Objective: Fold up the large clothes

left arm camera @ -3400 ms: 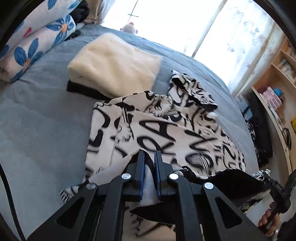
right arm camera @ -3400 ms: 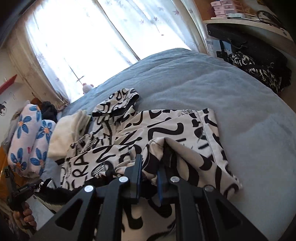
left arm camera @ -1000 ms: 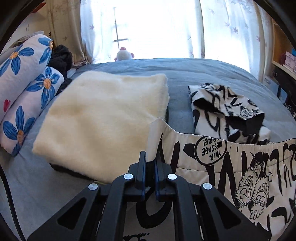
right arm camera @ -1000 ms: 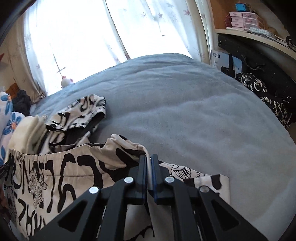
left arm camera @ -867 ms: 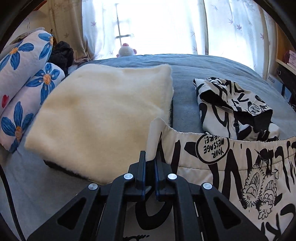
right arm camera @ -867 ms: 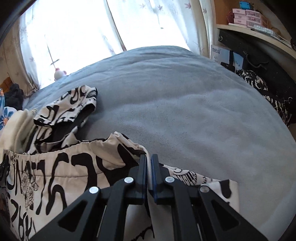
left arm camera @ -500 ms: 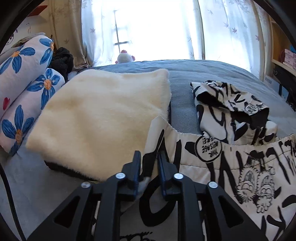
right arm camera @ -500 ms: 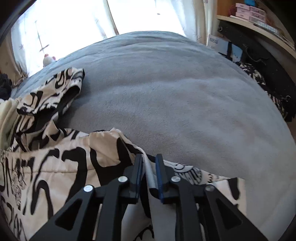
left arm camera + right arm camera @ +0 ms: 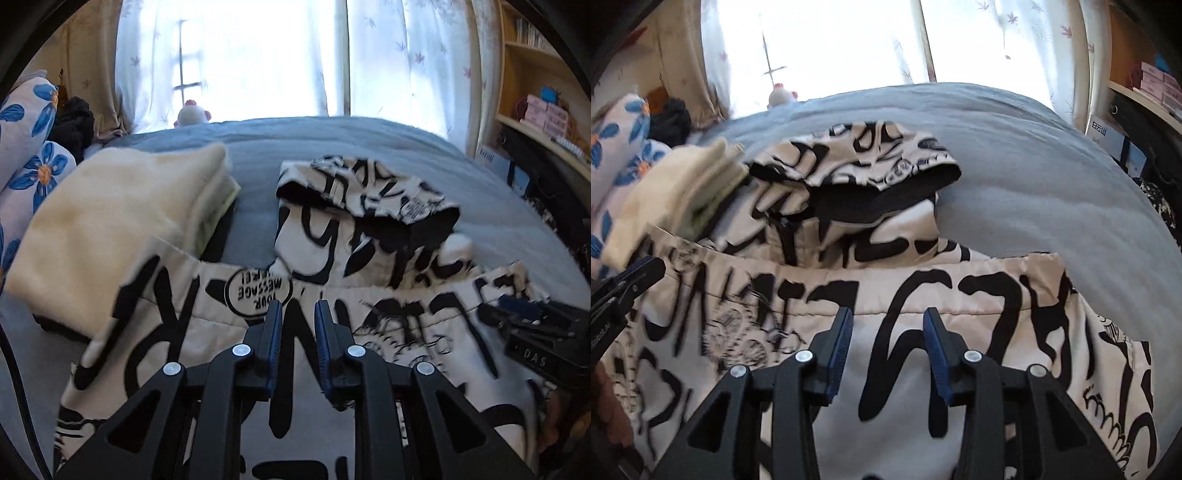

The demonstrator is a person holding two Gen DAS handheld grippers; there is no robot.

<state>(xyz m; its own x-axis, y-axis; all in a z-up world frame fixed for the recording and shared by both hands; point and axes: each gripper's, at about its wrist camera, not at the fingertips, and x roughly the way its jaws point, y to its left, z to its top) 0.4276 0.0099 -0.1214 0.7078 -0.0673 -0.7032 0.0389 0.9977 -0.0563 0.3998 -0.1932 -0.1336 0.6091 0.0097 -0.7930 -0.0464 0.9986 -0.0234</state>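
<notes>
A cream jacket with bold black lettering [image 9: 369,306] lies on the grey bed [image 9: 369,144], its lower part folded up so the hem [image 9: 923,273] reaches the hood [image 9: 871,166]. My left gripper [image 9: 298,310] hovers over the folded panel near the round "YOUR MESSAGE" print [image 9: 258,291]; its jaws stand slightly apart and are closing, with no cloth pinched between them. My right gripper [image 9: 888,317] hangs over the right half of the panel, its jaws opening wide with nothing gripped. Each gripper shows blurred at the other view's edge: the right gripper [image 9: 535,332] and the left gripper [image 9: 624,291].
A folded cream fleece blanket [image 9: 110,221] lies left of the jacket, its corner under the hem. Blue-flowered pillows [image 9: 26,158] and dark clothing [image 9: 74,125] sit at the far left. A small plush toy [image 9: 192,114] stands by the curtained window. Shelves [image 9: 535,110] line the right wall.
Both grippers held the hem's corners shut, then opened and let them go. The hem now lies flat below the hood, and both grippers have drawn back toward the panel's middle.
</notes>
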